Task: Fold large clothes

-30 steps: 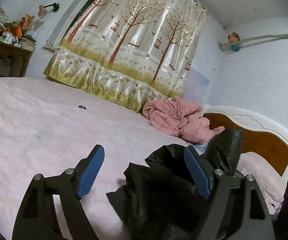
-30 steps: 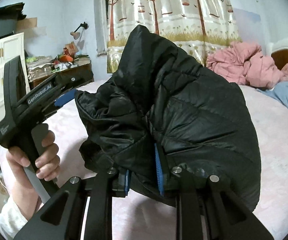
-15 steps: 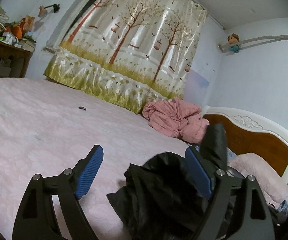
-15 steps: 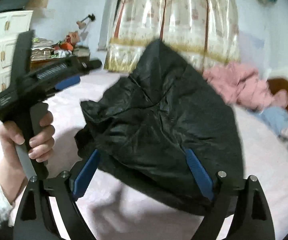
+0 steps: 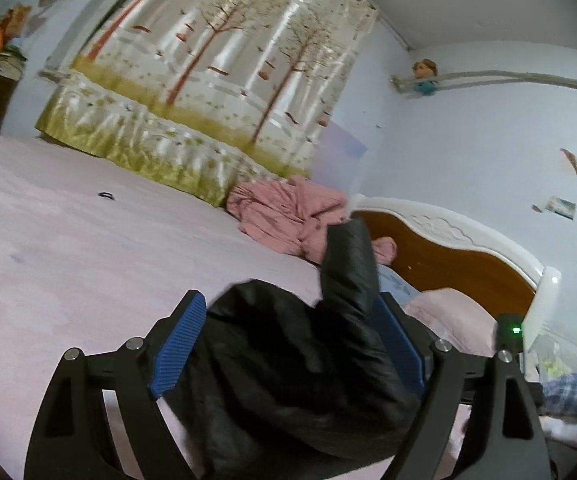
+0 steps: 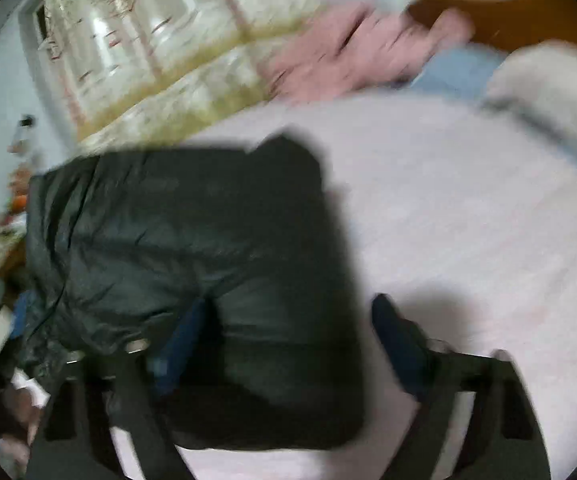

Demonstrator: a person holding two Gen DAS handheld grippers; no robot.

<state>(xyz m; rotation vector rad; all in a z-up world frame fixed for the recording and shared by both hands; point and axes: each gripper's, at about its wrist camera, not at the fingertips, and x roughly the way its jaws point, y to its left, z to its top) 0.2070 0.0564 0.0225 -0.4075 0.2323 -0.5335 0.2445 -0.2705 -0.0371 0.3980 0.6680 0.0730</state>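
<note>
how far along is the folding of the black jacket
Done: the black quilted puffer jacket lies on the pink bedspread as a compact, roughly rectangular bundle. In hand: both the left gripper and the right gripper are open around it, gripping nothing. Left: one sleeve sticks up untucked; the crumpled pink garment is unfolded.

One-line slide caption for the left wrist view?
Open left gripper straddles a crumpled black puffer jacket on the pink bed, pink garment beyond.
</note>
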